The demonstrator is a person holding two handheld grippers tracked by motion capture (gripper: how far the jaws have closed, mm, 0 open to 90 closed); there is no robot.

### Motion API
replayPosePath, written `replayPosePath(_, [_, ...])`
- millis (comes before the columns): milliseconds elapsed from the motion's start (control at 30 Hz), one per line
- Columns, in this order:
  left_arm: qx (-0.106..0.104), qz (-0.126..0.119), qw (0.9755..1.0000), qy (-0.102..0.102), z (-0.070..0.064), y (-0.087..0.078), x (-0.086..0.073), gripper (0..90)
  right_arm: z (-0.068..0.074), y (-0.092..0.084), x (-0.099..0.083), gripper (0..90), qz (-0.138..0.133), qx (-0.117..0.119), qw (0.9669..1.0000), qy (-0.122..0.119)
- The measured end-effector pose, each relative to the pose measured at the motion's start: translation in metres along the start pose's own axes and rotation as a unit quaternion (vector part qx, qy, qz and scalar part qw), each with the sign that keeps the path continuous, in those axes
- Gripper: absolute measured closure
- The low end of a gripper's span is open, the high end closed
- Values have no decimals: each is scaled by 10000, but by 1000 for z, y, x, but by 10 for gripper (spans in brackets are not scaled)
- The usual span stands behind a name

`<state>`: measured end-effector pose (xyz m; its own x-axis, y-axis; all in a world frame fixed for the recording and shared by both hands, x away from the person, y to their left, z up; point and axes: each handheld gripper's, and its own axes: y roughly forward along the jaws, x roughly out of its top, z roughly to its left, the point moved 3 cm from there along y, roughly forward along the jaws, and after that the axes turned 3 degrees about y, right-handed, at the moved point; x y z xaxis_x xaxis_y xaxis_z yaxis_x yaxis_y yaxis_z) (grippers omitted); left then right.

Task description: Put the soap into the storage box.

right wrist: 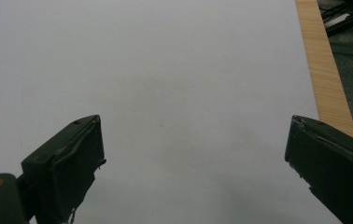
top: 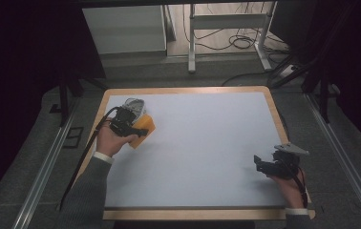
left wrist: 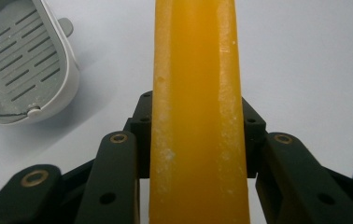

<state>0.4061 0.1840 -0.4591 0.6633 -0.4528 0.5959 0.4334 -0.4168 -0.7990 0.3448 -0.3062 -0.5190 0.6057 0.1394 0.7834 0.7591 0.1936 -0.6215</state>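
high view first: i hold my left gripper (top: 130, 123) near the table's far left corner, roughly ten o'clock from the table's middle, and its jaws are clamped on an orange soap bar (top: 143, 128) that pokes out toward four o'clock from my hand. just beyond it, at about twelve o'clock from the bar and partly hidden by the gripper, lies a grey soap dish (top: 134, 105) on the white table cover (top: 202, 143). in the left gripper view the soap bar (left wrist: 197, 116) runs straight up between my two black jaws, both pressed against its sides, its orange surface dusted with pale streaks; the soap dish (left wrist: 23, 60) lies at ten o'clock from the bar, tilted so that its slotted inside faces the camera, apart from the bar with bare cover between them. nothing lies between bar and dish. my right gripper (top: 264, 164) rests well apart, near the table's right edge at about four o'clock from the middle, pointing toward nine o'clock. in the right gripper view its jaws stand wide apart with nothing between them, over bare white cover, and the table's wooden rim (right wrist: 321, 65) runs along at two o'clock. past the far edge, at twelve o'clock, stands a metal frame (top: 228, 28) on the floor with loose cables (top: 238, 42) beneath it.
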Motion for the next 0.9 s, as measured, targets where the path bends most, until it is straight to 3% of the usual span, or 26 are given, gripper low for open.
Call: replayPosePath(900, [134,-18,9995,-298,25,1,16,611,-1,0,0,46,9,1,10000,17])
